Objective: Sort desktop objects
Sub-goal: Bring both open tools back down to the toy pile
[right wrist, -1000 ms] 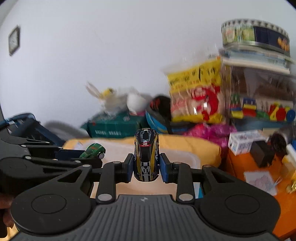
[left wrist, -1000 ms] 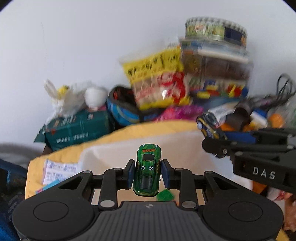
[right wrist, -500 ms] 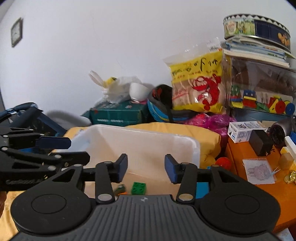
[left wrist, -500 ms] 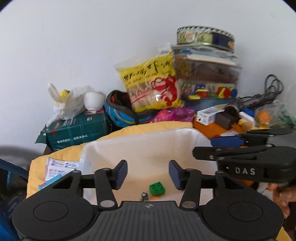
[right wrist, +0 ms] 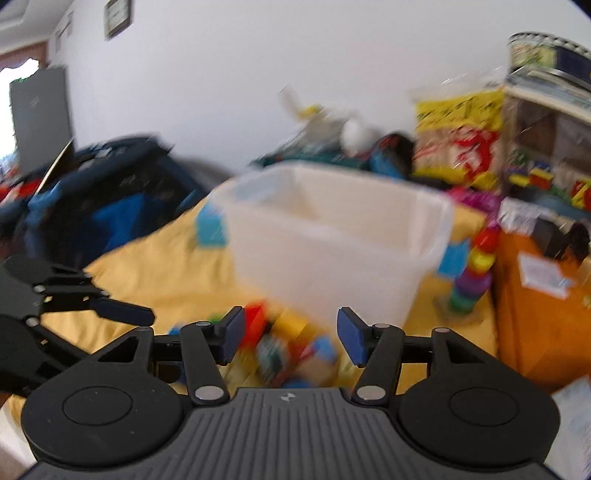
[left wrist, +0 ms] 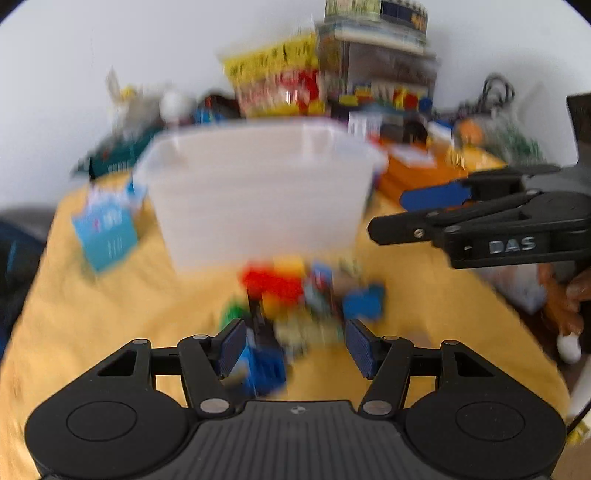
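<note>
Both now views are motion-blurred. A translucent white bin [left wrist: 258, 195] [right wrist: 332, 243] stands on the yellow cloth [left wrist: 110, 306]. In front of it lies a heap of small toys and bricks [left wrist: 303, 295] [right wrist: 288, 343], red, yellow, blue and green. My left gripper [left wrist: 293, 347] is open and empty, low over the near side of the heap. My right gripper [right wrist: 290, 336] is open and empty too, just short of the heap. In the left wrist view the right gripper [left wrist: 436, 210] shows at the right. The left gripper [right wrist: 122, 314] appears at the left of the right wrist view.
Light blue cards [left wrist: 107, 232] lean left of the bin. A stack of coloured rings [right wrist: 476, 269] and an orange box [right wrist: 535, 306] stand to its right. Snack bags [left wrist: 277, 85], a tin [left wrist: 376, 11] and boxes pile along the back wall. A dark blue bag [right wrist: 103, 206] sits left.
Both grippers held toy cars a second ago, then stood open over the bin. Now both have pulled back and down to the toy heap in front of the bin.
</note>
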Demonstrator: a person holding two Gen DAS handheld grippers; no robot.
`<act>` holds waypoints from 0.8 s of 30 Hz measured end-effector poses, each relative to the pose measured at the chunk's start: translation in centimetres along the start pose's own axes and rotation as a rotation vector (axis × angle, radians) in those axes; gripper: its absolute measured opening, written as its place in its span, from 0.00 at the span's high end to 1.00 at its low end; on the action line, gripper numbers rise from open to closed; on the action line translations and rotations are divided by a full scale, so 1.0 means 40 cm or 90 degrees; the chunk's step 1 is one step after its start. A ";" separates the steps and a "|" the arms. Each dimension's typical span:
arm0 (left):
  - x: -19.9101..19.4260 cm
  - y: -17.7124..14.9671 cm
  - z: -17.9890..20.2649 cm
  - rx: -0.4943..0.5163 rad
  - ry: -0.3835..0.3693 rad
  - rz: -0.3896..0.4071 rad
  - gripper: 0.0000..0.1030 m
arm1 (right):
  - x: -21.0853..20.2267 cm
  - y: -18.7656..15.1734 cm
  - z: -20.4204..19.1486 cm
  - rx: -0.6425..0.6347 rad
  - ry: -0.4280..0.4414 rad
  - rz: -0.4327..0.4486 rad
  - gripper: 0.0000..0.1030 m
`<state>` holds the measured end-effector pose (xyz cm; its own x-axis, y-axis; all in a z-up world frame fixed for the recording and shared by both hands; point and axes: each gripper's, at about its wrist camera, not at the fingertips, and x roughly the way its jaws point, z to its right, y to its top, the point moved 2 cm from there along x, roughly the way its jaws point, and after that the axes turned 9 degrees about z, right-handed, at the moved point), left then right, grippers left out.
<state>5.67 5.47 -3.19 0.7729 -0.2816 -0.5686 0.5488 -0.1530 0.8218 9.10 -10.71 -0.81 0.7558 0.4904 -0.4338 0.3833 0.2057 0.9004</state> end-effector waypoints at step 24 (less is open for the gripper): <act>0.110 -0.077 -0.029 0.307 -0.016 -0.103 0.50 | -0.002 -0.223 -0.076 0.056 0.044 -0.201 0.57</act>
<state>7.75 5.81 -8.25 0.6786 -0.2405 -0.6940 0.4464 -0.6152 0.6498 4.00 -9.99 -8.71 0.5557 0.4705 -0.6855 0.6402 0.2839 0.7138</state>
